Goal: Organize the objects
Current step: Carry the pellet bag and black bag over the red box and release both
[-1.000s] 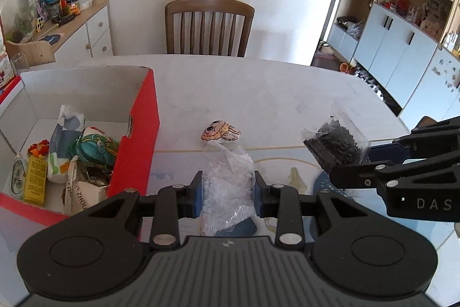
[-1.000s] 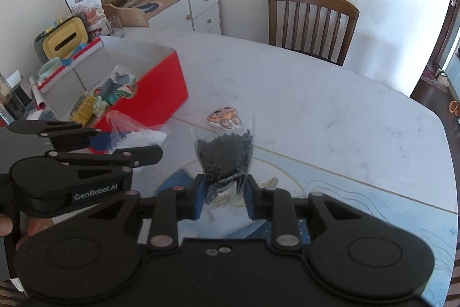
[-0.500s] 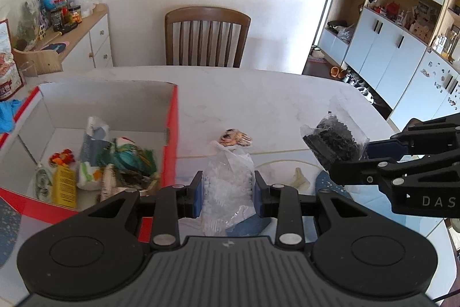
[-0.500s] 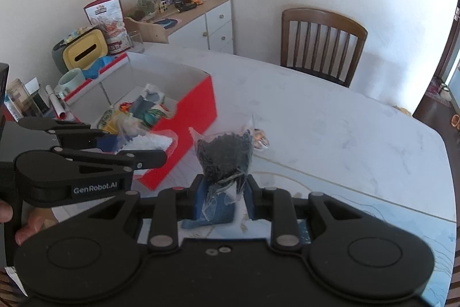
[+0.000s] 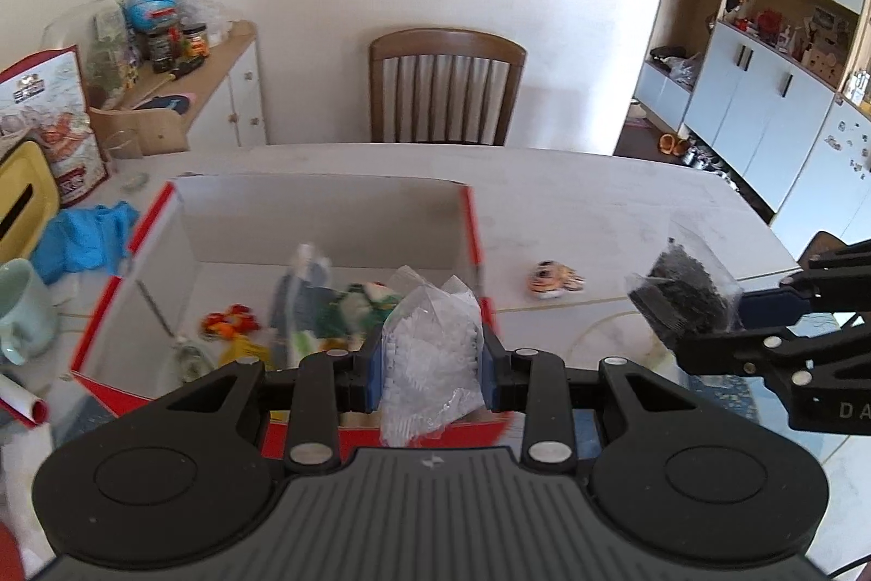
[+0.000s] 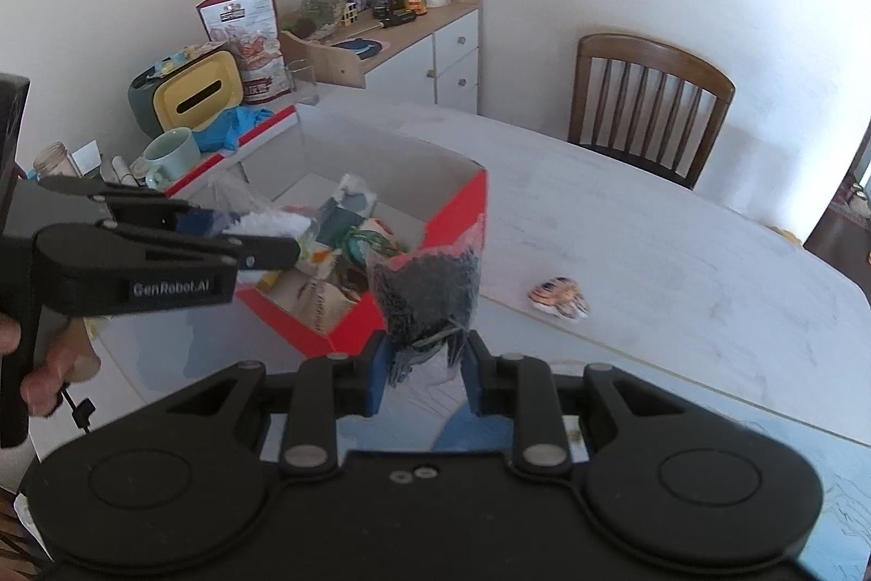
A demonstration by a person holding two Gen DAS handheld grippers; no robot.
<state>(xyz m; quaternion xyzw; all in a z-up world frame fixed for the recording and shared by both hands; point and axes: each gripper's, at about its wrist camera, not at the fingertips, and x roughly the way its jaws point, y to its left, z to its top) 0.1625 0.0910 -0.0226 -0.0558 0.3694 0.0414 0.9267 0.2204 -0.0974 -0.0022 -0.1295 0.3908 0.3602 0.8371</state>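
My left gripper (image 5: 433, 371) is shut on a clear bag of white beads (image 5: 430, 352), held over the near edge of the red cardboard box (image 5: 471, 221). The same gripper (image 6: 261, 235) and its white bag (image 6: 272, 224) show from the side in the right wrist view, above the box (image 6: 462, 211). My right gripper (image 6: 427, 374) is shut on a clear bag of black beads (image 6: 427, 289), lifted just right of the box's near corner. In the left wrist view that black bag (image 5: 680, 295) hangs at the right. Several small packets and toys (image 5: 326, 309) lie inside the box.
A small tiger-faced toy (image 5: 555, 279) lies on the white table (image 5: 599, 200) right of the box. A pale green mug (image 6: 171, 153), a blue cloth (image 5: 87, 235) and a yellow tissue box (image 6: 198, 96) crowd the table's left end. A wooden chair (image 5: 443, 91) stands behind the table.
Both grippers have risen and moved left with their bags. The white bag now hangs over the box's near edge; the black bag has come close to the box's corner.
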